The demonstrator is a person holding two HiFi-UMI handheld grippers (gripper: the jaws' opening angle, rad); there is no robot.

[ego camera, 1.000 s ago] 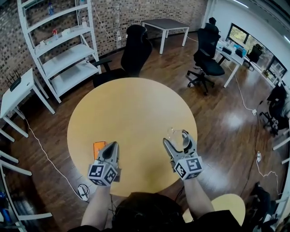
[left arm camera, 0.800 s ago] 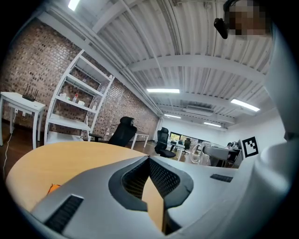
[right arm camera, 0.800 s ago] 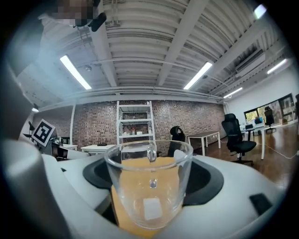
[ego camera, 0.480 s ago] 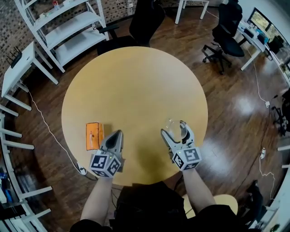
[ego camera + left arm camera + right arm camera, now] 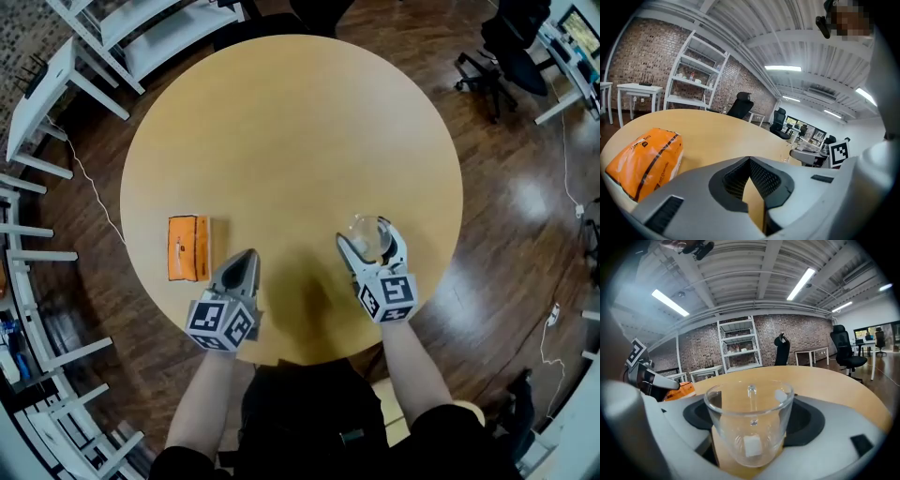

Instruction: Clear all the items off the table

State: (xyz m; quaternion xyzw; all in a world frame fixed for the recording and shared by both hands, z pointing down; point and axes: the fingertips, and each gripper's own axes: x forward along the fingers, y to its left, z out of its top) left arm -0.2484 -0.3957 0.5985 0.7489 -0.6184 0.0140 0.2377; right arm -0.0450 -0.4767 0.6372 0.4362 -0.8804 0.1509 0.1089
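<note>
Pinching a clear glass cup (image 5: 749, 427) between widely spread right tongs (image 5: 368, 239). Left tongs (image 5: 246, 255) pressed together, empty, beside orange pouch (image 5: 187, 247) on worktop (image 5: 281, 131).

Person wears a black top; short dark sleeves, forearms bare below them. left gripper (image 5: 244, 261): light grey moulded shell, tapers to a narrow nose; inner pads (image 5: 761, 180) black with a fine mesh texture; small dark rectangular slots set in the shell's top face. right gripper (image 5: 368, 239): same grey shell; two curved fingers; black oval recess behind them; one dark slot on its right flank. Each has a marker cube at the rear: left cube (image 5: 221, 324), right cube (image 5: 388, 296); white faces, black square-block patterns, grey edges.
</note>
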